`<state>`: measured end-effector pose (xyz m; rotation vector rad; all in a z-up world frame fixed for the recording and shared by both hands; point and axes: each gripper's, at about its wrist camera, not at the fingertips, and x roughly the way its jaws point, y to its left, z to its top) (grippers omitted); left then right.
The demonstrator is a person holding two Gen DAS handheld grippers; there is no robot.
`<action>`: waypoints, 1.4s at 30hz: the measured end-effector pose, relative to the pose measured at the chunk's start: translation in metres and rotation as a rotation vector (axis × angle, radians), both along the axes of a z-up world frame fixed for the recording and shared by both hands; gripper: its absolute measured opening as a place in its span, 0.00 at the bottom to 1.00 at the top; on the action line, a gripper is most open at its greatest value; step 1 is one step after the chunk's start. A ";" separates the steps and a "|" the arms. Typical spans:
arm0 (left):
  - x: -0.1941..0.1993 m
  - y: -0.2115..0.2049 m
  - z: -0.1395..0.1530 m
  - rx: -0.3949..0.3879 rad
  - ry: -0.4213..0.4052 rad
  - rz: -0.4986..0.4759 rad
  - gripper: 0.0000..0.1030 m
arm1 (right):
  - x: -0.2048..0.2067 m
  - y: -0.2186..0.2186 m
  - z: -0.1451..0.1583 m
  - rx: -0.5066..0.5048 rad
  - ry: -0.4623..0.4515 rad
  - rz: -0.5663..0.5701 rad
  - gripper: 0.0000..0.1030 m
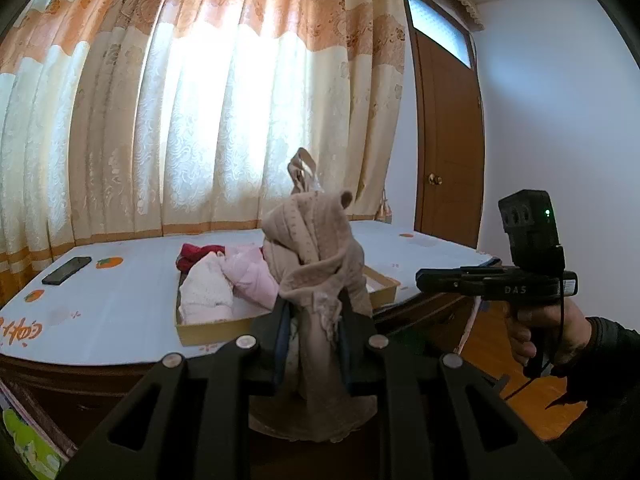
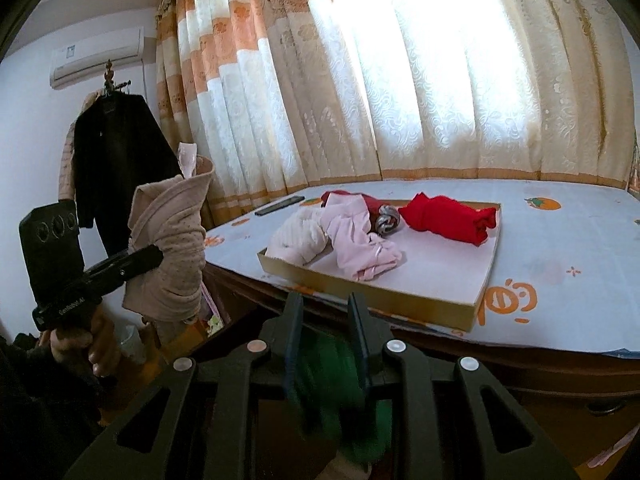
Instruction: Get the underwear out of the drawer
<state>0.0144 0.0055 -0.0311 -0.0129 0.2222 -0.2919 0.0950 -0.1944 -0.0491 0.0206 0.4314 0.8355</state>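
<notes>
Left gripper (image 1: 312,320) clamped on beige underwear (image 1: 316,248), held up off the drawer (image 2: 400,300); right gripper (image 2: 326,332) pinching green cloth (image 2: 340,392) near it.

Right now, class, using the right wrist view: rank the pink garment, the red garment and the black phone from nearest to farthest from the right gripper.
From the right gripper:
1. Pink garment, at the drawer's near left.
2. Red garment, at the drawer's far right.
3. Black phone, on the bed beyond the drawer, near the curtain.

Soft beige knitted cloth underwear (image 1: 316,248), matt; shallow tan cardboard drawer (image 2: 384,300); smooth printed bed sheet (image 2: 560,248); glossy brown wooden door (image 1: 448,152).
</notes>
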 end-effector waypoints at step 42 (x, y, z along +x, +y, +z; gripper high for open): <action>0.014 0.028 -0.030 -0.093 0.160 0.031 0.18 | 0.038 0.146 -0.175 -1.001 0.058 0.393 0.59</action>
